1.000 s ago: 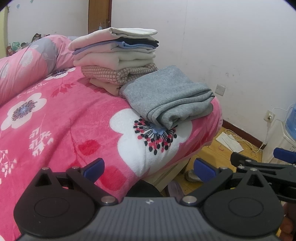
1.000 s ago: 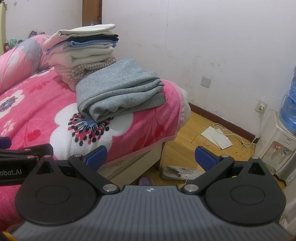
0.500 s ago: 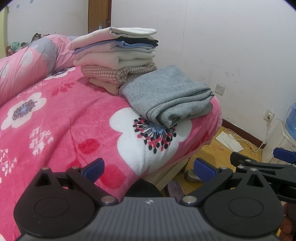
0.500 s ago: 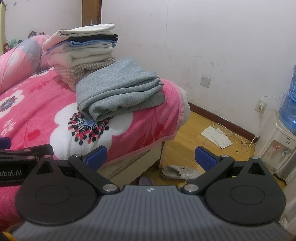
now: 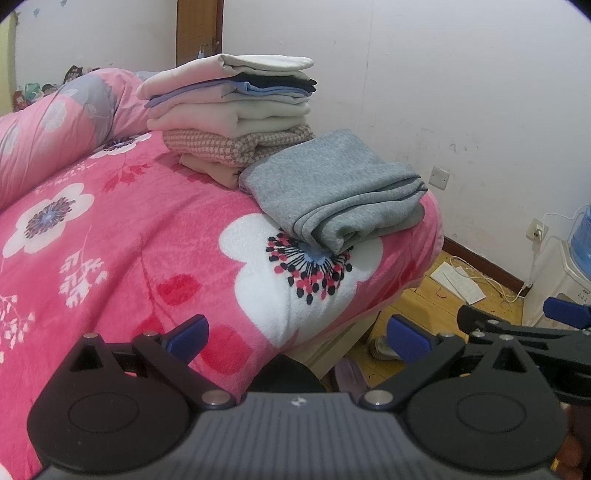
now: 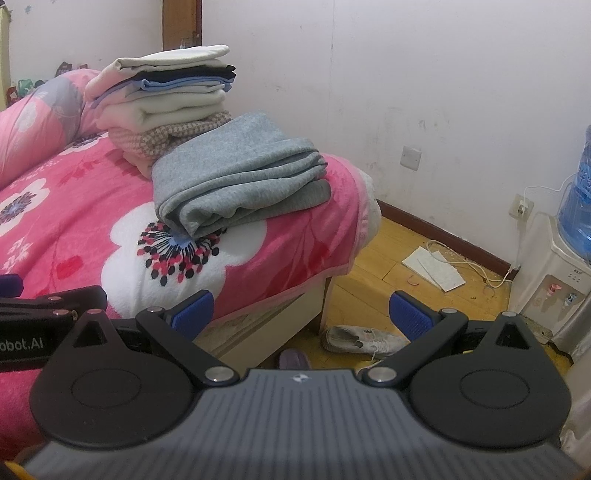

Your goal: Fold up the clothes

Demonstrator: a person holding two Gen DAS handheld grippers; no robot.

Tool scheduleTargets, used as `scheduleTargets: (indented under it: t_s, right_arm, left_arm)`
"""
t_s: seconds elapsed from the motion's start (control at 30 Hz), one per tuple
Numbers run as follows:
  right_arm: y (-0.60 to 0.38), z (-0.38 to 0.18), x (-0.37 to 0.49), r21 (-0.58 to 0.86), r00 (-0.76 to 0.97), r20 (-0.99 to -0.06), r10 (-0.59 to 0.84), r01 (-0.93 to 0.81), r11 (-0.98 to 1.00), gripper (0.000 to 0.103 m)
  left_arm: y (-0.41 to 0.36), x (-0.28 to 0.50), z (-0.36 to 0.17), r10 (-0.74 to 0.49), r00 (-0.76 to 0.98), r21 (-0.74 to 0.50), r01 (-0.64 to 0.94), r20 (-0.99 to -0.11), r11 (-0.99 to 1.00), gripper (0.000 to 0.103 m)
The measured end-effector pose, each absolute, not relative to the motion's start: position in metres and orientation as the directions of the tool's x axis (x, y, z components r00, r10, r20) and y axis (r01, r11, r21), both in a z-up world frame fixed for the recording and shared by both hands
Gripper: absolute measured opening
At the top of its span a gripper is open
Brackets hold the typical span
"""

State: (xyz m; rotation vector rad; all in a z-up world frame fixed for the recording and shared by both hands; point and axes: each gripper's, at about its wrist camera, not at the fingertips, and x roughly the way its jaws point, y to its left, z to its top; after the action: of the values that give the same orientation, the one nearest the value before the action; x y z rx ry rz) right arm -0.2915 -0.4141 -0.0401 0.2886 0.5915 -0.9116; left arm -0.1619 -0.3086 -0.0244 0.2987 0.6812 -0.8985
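A folded grey garment [image 5: 332,192] [image 6: 240,173] lies on the pink floral bedspread [image 5: 129,240] [image 6: 74,221] near the bed's far corner. Behind it rises a stack of folded clothes [image 5: 232,107] [image 6: 166,96] in cream, blue, dark and checked cloth. My left gripper [image 5: 297,336] hangs open over the bed's near edge, well short of the grey garment, with nothing between its fingers. My right gripper [image 6: 301,312] is open and empty too, held beside the bed over the floor. Each gripper shows at the edge of the other's view.
A rolled pink quilt [image 5: 55,122] lies along the bed's left. On the wooden floor are a white shoe [image 6: 362,339], papers with a cable [image 6: 432,267] and a water dispenser [image 6: 565,258] by the wall. A wooden door frame [image 5: 199,33] stands behind the stack.
Both views have shifted very slightly; the clothes lie as before and both grippers stay open.
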Motion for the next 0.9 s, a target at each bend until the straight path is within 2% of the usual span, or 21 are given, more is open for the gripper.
scheduleTargets:
  t_s: [0.9]
  right_arm:
    - [-0.4134, -0.0414, -0.2899, -0.001, 0.473, -0.599, -0.646, 0.807, 0.591, 0.102]
  left_arm:
    - [-0.3065, -0.1568, -0.0251, -0.608, 0.438, -0.031, 0.795, -0.663, 0.606, 0.103]
